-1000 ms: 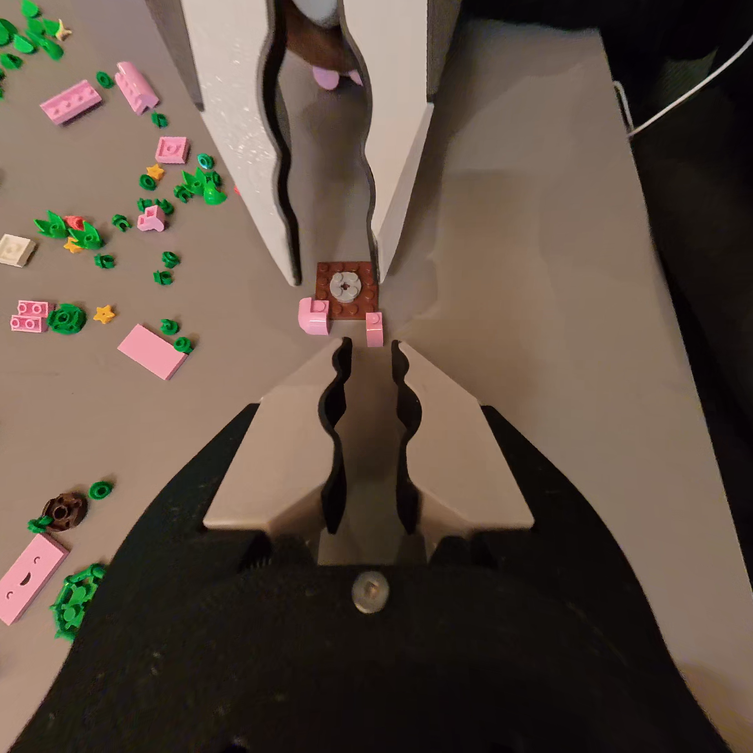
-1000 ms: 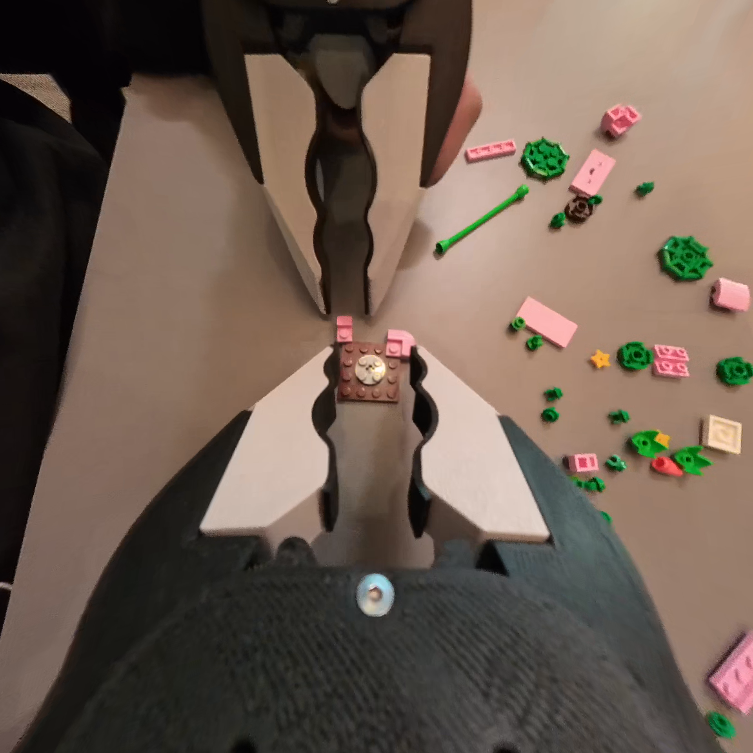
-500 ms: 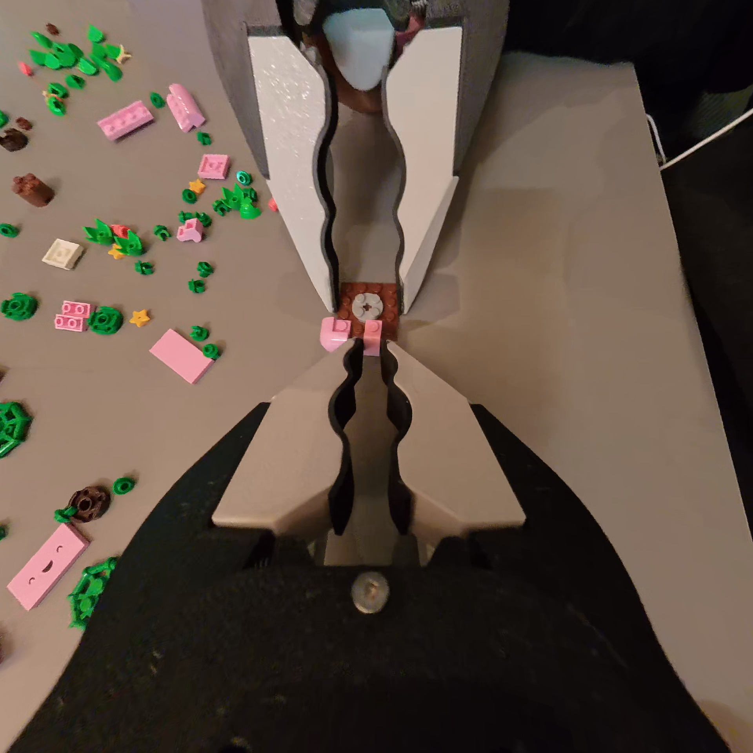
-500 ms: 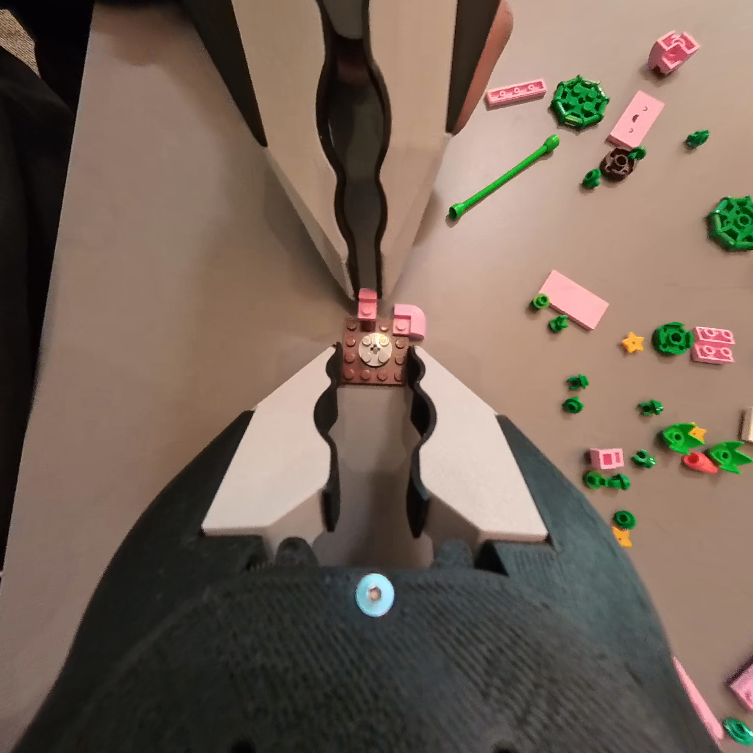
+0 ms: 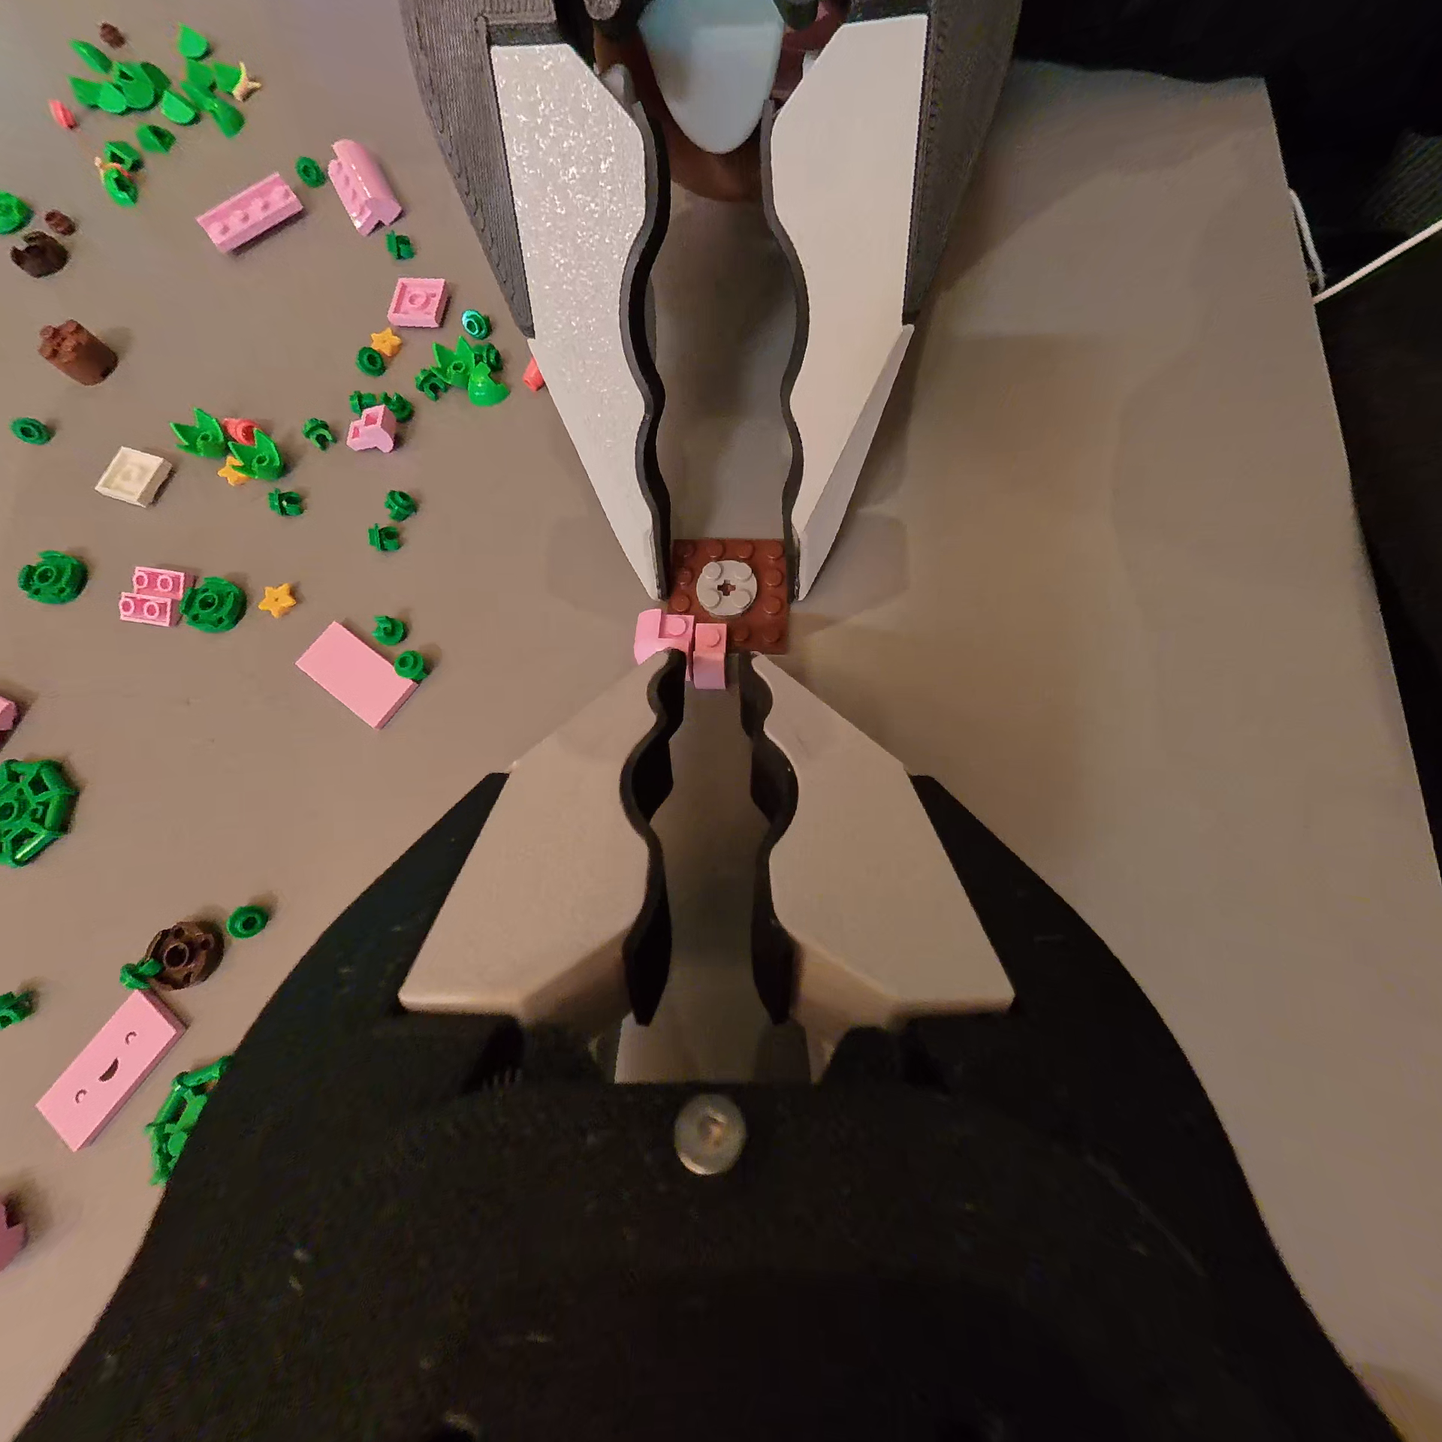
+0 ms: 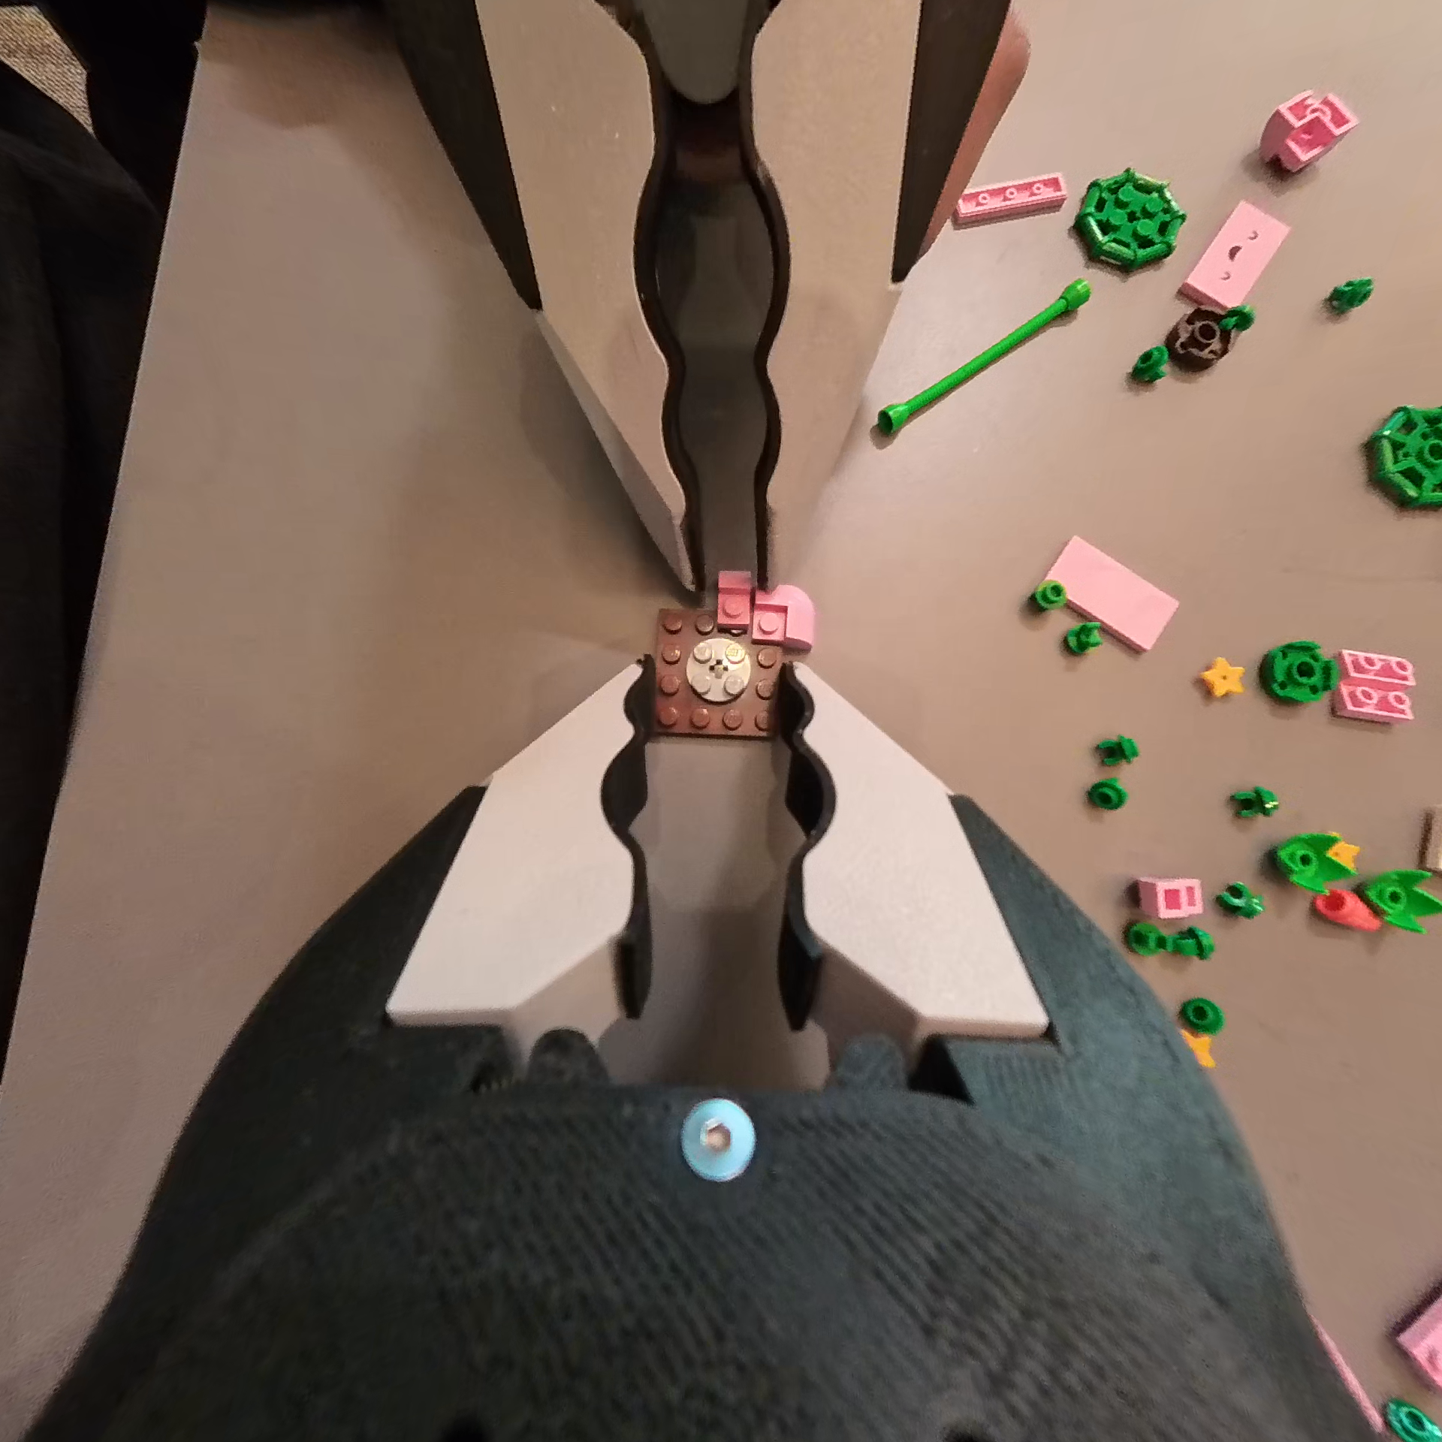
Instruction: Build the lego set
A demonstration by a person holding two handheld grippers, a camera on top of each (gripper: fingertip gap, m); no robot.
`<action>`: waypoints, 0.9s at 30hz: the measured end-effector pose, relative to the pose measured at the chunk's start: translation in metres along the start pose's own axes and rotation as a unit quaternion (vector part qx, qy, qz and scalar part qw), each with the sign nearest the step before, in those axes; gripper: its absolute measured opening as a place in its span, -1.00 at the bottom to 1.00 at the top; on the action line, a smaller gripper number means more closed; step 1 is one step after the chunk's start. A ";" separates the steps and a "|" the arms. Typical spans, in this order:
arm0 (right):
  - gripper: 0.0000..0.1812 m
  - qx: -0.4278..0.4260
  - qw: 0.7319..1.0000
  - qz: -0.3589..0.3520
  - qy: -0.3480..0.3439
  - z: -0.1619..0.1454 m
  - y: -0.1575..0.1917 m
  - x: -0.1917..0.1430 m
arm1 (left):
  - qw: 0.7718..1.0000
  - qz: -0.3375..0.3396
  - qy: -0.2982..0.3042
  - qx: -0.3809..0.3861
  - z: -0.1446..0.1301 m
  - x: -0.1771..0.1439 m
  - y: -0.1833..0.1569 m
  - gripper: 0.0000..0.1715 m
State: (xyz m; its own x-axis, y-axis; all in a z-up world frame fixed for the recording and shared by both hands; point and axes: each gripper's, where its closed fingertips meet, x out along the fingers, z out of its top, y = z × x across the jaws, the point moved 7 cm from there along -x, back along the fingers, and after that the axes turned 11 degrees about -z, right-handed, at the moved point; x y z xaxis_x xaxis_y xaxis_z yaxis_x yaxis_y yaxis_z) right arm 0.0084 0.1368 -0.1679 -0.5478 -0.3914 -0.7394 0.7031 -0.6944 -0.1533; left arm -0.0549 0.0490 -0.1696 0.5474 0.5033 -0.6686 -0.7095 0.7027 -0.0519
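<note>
Seating step in hand; right gripper jaws closed on sides of brown plate, near a tabletop edge; left gripper jaws pinch small pink brick at plate edge beside curved pink brick. Advice: align studs squarely, press straight down while plate is clamped level; avoid nudging curved neighbour.

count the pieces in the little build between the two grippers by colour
brown: 1, the square plate
grey: 1, the round plate on its middle
pink: 2, the small brick and the curved piece at one edge
total: 4
</note>
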 end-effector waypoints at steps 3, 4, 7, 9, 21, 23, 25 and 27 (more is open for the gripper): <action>-0.66 -0.002 1.000 -0.001 0.000 0.000 0.000 0.000 | 1.000 -0.001 -0.004 -0.001 0.000 -0.001 0.000 -0.88; -0.66 -0.003 1.000 -0.002 0.000 0.000 0.000 0.000 | 1.000 -0.001 -0.007 -0.001 0.001 -0.002 0.000 -0.89; -0.67 -0.006 1.000 0.000 -0.001 0.000 0.001 0.000 | 1.000 -0.002 -0.015 -0.005 0.001 -0.003 0.001 -0.89; -0.67 -0.007 1.000 0.002 -0.001 0.001 0.002 0.000 | 1.000 -0.002 -0.014 -0.006 0.001 -0.003 0.001 -0.88; -0.66 -0.010 1.000 0.004 -0.002 0.002 0.004 0.001 | 0.999 -0.023 -0.042 -0.001 0.002 -0.009 -0.001 -0.83; -0.66 -0.010 1.000 0.004 -0.002 0.002 0.004 0.001 | 0.999 -0.023 -0.033 0.008 0.002 -0.008 -0.003 -0.86; -0.67 -0.009 1.000 0.005 -0.003 0.001 0.004 0.001 | 1.000 -0.017 -0.024 0.010 0.001 -0.006 -0.003 -0.89; -0.67 -0.009 1.000 0.005 -0.003 0.001 0.004 0.001 | 1.000 -0.017 -0.023 0.008 0.001 -0.006 -0.003 -0.89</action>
State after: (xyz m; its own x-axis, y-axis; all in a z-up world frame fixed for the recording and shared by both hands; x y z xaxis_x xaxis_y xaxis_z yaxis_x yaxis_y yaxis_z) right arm 0.0100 0.1332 -0.1681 -0.5429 -0.4024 -0.7371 0.7166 -0.6796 -0.1569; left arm -0.0556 0.0448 -0.1650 0.5906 0.5012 -0.6324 -0.6834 0.7274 -0.0616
